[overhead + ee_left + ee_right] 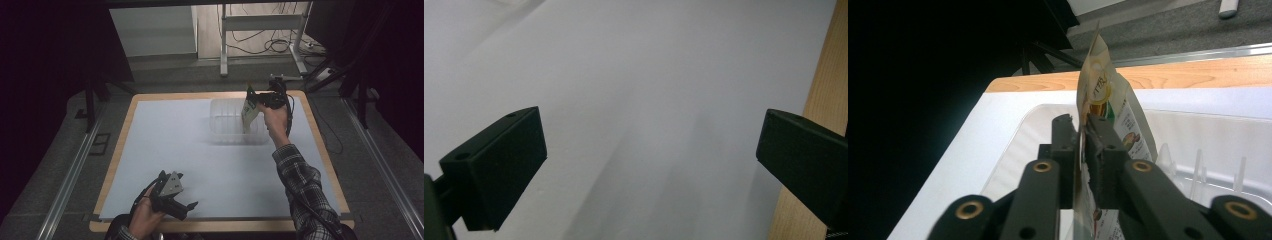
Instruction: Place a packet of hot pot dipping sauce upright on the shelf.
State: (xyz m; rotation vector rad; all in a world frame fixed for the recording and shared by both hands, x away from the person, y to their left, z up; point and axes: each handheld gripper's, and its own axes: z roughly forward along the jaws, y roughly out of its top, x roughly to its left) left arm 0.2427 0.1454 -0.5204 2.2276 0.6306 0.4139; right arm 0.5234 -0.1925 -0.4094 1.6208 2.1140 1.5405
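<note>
The pouch hangs over the clear bin at the far right part of the table, its lower end down inside the bin and its top edge sticking up above the rim. It is tilted, leaning toward the right gripper that holds it. In the right gripper view the pouch stands edge-on between the two black jaws, which are pinched close on its thin upper part with only the flat packet between them. Printed food pictures and some lettering show on its pale face, too small to read. Behind it lies the bin's ribbed wall, and beyond that the white mat and the table's wooden edge.

The right hand grips the tool from the near side, with a plaid sleeve running back to the bottom of the high view.

The left gripper sits well apart from the bin, low at the near left of the mat, held by the left hand, with its grey plate on top. In the left gripper view its jaws stand spread wide with nothing between them, over bare white mat, with a strip of the wooden edge at the right.

Beyond the table are grey floor, a metal frame and loose cables.
</note>
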